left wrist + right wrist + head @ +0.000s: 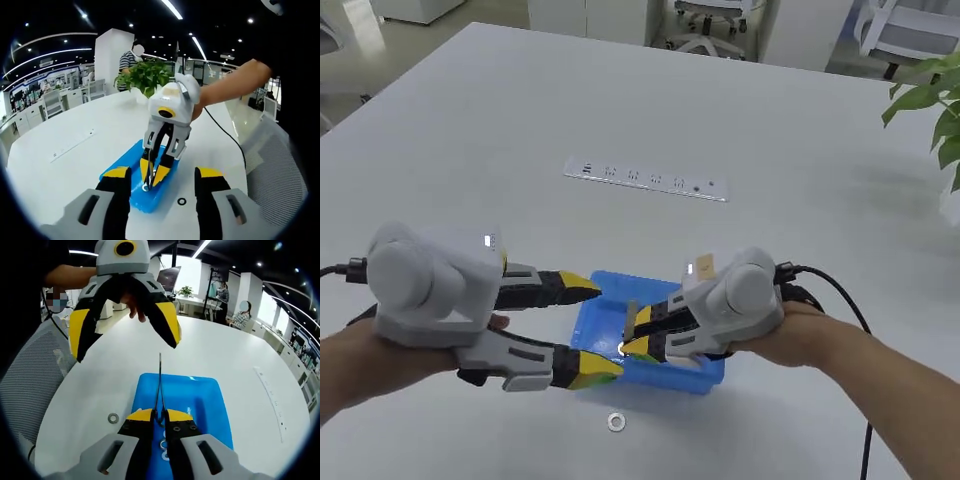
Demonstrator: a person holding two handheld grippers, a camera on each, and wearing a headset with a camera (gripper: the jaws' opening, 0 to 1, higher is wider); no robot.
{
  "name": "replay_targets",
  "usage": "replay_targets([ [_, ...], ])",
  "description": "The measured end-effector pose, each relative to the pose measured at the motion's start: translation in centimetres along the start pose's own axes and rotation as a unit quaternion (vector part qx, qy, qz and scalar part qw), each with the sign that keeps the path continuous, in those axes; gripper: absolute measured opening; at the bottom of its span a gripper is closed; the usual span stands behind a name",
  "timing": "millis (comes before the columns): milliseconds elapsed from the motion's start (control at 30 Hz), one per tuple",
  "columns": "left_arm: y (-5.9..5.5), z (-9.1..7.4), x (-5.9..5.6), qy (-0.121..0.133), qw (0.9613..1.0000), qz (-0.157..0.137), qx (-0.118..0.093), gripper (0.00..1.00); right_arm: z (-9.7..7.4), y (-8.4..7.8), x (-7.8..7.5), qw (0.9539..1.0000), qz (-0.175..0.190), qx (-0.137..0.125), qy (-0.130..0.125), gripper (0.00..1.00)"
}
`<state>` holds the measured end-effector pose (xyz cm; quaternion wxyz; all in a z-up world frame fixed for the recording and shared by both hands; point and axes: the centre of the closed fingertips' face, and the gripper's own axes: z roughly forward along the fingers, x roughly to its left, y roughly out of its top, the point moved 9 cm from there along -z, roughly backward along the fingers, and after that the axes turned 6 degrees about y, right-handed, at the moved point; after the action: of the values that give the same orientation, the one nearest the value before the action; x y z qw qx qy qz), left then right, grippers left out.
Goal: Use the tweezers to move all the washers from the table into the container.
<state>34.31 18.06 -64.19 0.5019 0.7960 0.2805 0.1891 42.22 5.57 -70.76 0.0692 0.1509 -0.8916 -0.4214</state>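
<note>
Tweezers [160, 385] tips too thin to tell whether they carry anything; tray [200, 400] half-hidden behind both grippers in head view. R gripper [159, 416] clamped on tweezers, angled down over tray. L gripper [604, 328] alongside, jaws spread wide, nothing between. One washer [616, 421] on table [520, 120], near tray's front edge.

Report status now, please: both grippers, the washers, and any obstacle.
Right gripper shut on thin metal tweezers, above blue plastic tray. Left gripper open, empty. One silver metal washer on white table beside tray. Nothing in the way.
</note>
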Motion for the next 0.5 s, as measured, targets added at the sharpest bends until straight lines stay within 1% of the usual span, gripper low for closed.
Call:
replay_targets([
  [167,0.2,0.5,0.5,0.002,0.9999,0.011,0.007,0.37,0.3,-0.1,-0.2,1.0000,0.001,0.001,0.004,0.09],
  [267,0.2,0.9,1.0,0.003,0.9997,0.022,0.013,0.27,0.5,-0.2,-0.3,1.0000,0.000,0.002,0.006,0.09],
  [367,0.3,1.3,1.2,0.001,0.9995,0.028,0.017,0.23,0.7,-0.2,-0.4,1.0000,0.004,-0.002,0.007,0.09],
  [433,0.4,1.7,1.3,0.001,0.9991,0.037,0.023,0.22,0.7,-0.1,-0.5,1.0000,0.003,-0.003,0.008,0.09],
  [500,0.3,1.9,1.5,-0.001,0.9989,0.039,0.026,0.18,0.7,-0.1,-0.5,1.0000,0.001,-0.003,0.009,0.09],
])
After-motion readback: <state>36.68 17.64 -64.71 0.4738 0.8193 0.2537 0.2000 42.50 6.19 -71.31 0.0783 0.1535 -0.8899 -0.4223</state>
